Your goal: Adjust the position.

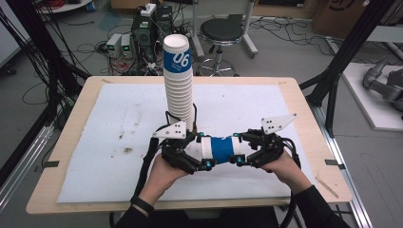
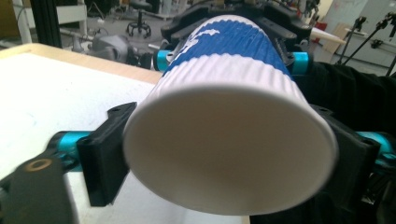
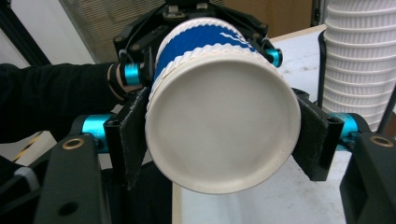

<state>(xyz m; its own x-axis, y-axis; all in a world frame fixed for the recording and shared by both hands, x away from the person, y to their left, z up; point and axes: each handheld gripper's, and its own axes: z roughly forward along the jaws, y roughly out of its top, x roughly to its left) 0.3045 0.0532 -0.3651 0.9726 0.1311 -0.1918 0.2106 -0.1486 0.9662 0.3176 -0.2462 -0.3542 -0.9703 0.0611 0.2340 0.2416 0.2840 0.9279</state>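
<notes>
paper cup, lying sideways above the table at 6 o'clock of the tall cup stack. left gripper pinches one end, right gripper clamps the other. likely pulling nested cups apart; next needs a straight outward tug.

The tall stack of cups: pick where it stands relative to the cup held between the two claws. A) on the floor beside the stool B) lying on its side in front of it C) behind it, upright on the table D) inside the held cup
C: in the high view the tall stack of cups stands upright on the table, just behind the blue and white cup held lying level.
</notes>
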